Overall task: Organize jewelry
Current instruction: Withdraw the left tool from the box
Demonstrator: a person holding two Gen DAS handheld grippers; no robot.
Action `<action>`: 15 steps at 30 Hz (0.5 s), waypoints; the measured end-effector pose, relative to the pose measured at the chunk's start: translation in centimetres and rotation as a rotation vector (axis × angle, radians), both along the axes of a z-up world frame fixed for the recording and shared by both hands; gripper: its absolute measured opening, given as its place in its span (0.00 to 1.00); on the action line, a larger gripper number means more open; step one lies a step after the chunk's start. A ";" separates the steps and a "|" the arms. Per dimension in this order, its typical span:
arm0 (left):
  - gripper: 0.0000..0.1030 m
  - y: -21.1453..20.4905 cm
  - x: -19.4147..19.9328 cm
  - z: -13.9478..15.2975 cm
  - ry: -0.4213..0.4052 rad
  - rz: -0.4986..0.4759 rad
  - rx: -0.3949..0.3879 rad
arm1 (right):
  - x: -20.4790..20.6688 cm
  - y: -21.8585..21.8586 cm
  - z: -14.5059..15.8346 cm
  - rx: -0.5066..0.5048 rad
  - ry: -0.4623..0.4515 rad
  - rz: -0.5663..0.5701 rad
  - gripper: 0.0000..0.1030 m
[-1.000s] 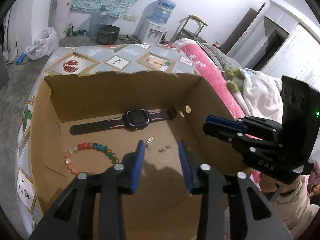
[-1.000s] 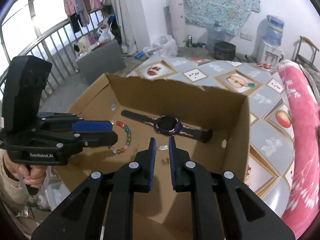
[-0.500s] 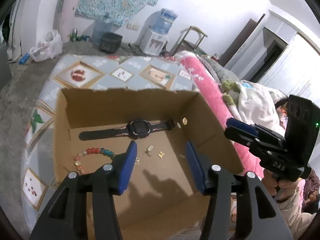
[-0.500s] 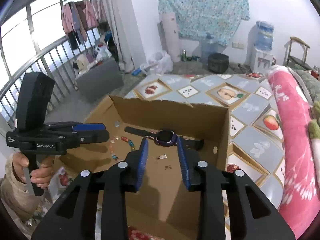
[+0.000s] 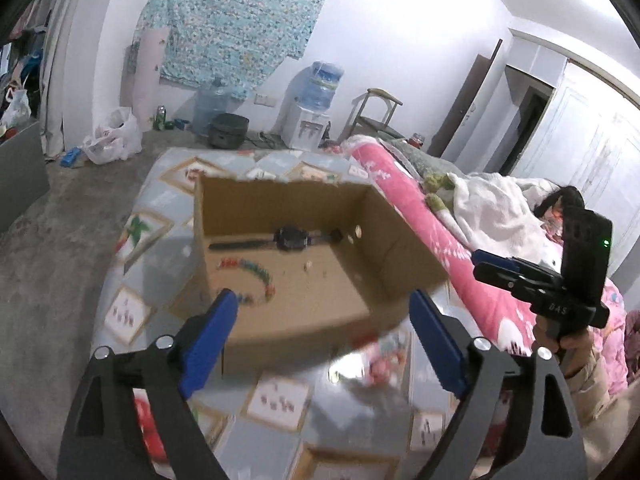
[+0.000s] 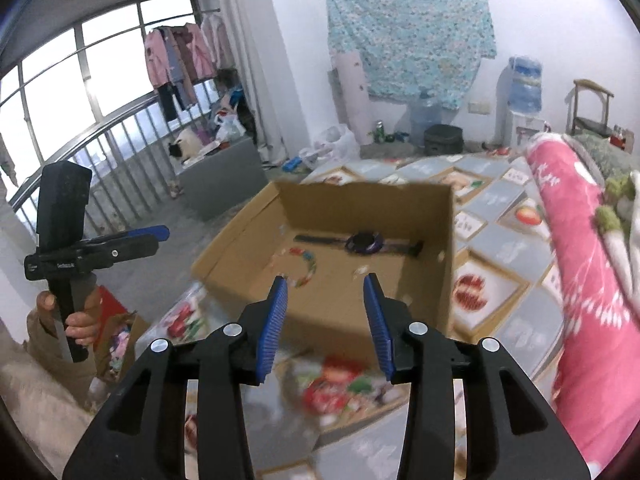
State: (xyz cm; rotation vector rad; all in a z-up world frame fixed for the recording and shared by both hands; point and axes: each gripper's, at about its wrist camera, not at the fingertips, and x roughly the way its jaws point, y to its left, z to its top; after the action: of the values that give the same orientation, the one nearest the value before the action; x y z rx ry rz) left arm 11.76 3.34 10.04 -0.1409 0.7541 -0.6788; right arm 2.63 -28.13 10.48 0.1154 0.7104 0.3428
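Both tools, left (image 5: 324, 336) and right (image 6: 325, 322), gape empty; watch (image 5: 294, 238) lies crosswise along box (image 5: 404, 256) back.

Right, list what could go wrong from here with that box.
1. Small earrings lie loose on the box floor; they are tiny and blurred, so either set of open jaws could miss or scatter them.
2. The bracelet sits near the left wall, where the left gripper might snag cardboard.
3. The box rests on a soft quilt, so pushing could tip it.
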 end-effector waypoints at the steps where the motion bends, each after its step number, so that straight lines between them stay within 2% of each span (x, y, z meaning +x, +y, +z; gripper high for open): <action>1: 0.87 0.2 -0.5 -0.4 0.008 -0.003 0.006 | -0.3 0.4 -0.6 0.006 0.016 0.012 0.37; 5: 0.88 0.4 -2.5 -2.8 0.039 -0.015 0.066 | -0.4 2.6 -4.2 0.041 0.121 0.056 0.37; 8: 0.88 -0.5 -2.5 -5.3 0.095 -0.007 0.124 | 0.2 3.9 -6.9 0.062 0.199 0.067 0.37; 11: 0.88 -2.1 -2.0 -8.1 0.124 0.011 0.229 | 0.0 4.9 -9.1 0.003 0.245 0.039 0.36; 15: 0.88 -4.0 -1.3 -11.5 0.162 0.042 0.345 | -0.3 5.4 -10.5 -0.098 0.255 -0.005 0.36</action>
State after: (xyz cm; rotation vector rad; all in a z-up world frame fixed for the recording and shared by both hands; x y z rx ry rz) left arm 10.44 -0.66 -1.42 0.1049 1.0098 -0.4926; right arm 2.32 -22.73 -0.07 0.0689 0.9775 0.2906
